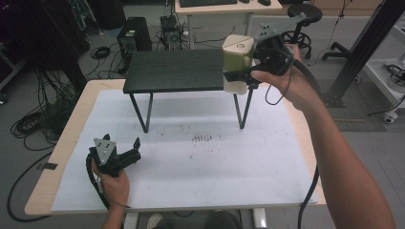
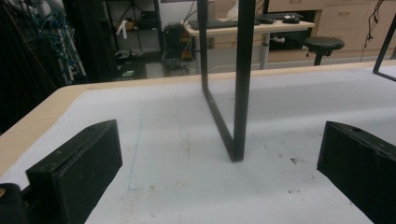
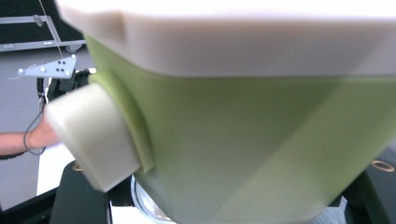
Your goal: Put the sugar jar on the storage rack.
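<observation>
A green container (image 1: pixel 236 58) with a white lid and white base hangs in the air over the right end of a small black table (image 1: pixel 172 70). My right gripper (image 1: pixel 238 72) is shut on its side, coming in from the right. In the right gripper view the green body (image 3: pixel 243 140) is very close, with a white block-shaped knob (image 3: pixel 93 135) on its left side and my black fingers (image 3: pixel 77 203) beneath. My left gripper (image 1: pixel 122 141) rests on the white sheet (image 1: pixel 205 162) at the front left, open with nothing between its jaws (image 2: pixel 219 177).
One black table leg (image 2: pixel 243 93) stands on the sheet straight ahead of the left gripper. The sheet covers a wooden tabletop (image 1: pixel 71 129). Beyond the far edge are a computer tower (image 1: pixel 133 36), a stool (image 1: pixel 303 14) and loose cables on the floor.
</observation>
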`<state>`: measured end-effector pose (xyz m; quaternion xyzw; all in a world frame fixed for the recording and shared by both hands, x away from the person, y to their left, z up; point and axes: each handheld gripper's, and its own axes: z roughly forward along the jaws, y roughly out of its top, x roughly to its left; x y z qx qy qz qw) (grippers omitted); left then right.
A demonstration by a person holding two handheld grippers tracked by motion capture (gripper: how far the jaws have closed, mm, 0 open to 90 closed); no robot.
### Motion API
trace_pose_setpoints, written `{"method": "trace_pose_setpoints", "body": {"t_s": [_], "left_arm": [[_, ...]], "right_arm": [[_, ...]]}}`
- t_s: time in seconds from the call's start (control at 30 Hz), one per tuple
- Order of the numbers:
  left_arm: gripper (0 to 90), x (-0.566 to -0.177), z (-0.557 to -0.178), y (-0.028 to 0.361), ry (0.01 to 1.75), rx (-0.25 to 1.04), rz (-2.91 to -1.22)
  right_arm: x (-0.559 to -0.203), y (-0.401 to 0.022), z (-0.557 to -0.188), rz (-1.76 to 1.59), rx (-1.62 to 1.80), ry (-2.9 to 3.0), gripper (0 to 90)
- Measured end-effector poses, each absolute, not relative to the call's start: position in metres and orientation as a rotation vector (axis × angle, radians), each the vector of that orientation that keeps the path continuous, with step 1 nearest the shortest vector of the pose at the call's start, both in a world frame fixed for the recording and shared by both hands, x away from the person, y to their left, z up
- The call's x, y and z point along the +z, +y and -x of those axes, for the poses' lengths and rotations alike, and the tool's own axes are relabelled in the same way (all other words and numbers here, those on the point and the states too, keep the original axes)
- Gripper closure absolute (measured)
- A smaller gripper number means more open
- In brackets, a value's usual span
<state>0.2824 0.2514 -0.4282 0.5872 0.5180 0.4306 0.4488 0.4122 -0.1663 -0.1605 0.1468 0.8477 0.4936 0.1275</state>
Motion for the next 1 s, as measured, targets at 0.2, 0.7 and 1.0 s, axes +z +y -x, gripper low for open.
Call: {"method": "trace_pose_setpoints", "body": {"t_s": [0.2,0.7,1.0], "left_arm": [[0.2,-0.428,-0.283,0.251,1.281,1.067,-1.456],[0.2,-0.429,-0.284,0.251,1.290,1.071,-1.465],[0.2,-0.429,-0.284,0.250,1.290,1.074,-1.470]], "right_arm": [[-0.154,-0.148,-0.426,-0.419,1.448,2.466,29.7],[-0.159,-0.117,-0.458,-0.457,1.439,2.475,29.7],[-0.171,-0.098,-0.475,-0.474,1.425,2.500,29.7]]}}
